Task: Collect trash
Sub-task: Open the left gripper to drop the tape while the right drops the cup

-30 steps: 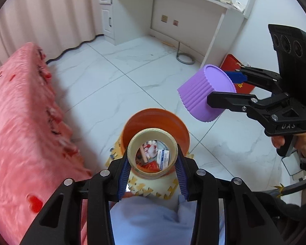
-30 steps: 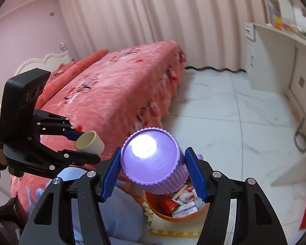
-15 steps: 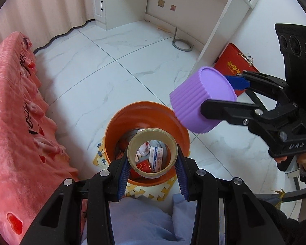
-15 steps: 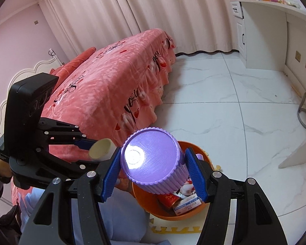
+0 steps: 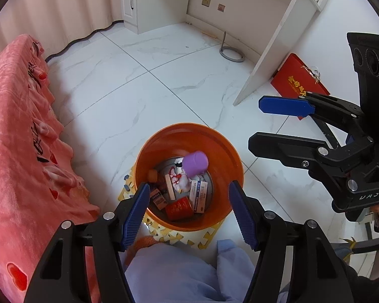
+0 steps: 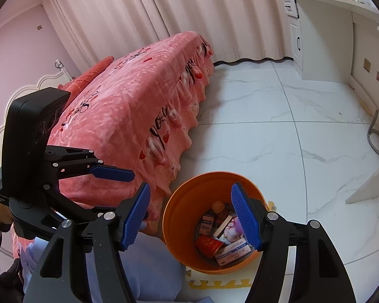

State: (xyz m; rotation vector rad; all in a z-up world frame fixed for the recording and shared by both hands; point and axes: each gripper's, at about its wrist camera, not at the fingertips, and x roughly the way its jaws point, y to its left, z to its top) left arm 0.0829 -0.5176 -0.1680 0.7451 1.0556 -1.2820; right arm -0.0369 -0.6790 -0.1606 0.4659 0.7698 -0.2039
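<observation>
An orange bin [image 5: 230,149] stands on the floor below both grippers; it also shows in the right wrist view [image 6: 179,227]. Inside lie a purple ribbed cup [image 5: 195,162], small boxes [image 5: 199,195], a red packet [image 5: 179,208] and other scraps. My left gripper [image 5: 188,208] is open and empty above the bin's near rim. My right gripper [image 6: 190,219] is open and empty over the bin; it also shows in the left wrist view [image 5: 278,123] to the bin's right. The tape roll is not visible.
A pink-covered bed [image 6: 128,106] runs along the left of the bin. A white desk [image 5: 278,25] and a red folder [image 5: 299,83] stand beyond on the marble floor. A yellow foam mat [image 5: 189,237] lies under the bin. Light blue cloth [image 5: 179,272] is below.
Both grippers opened. The purple cup left my right gripper and now lies in the bin. The tape roll left my left gripper and is out of sight.
</observation>
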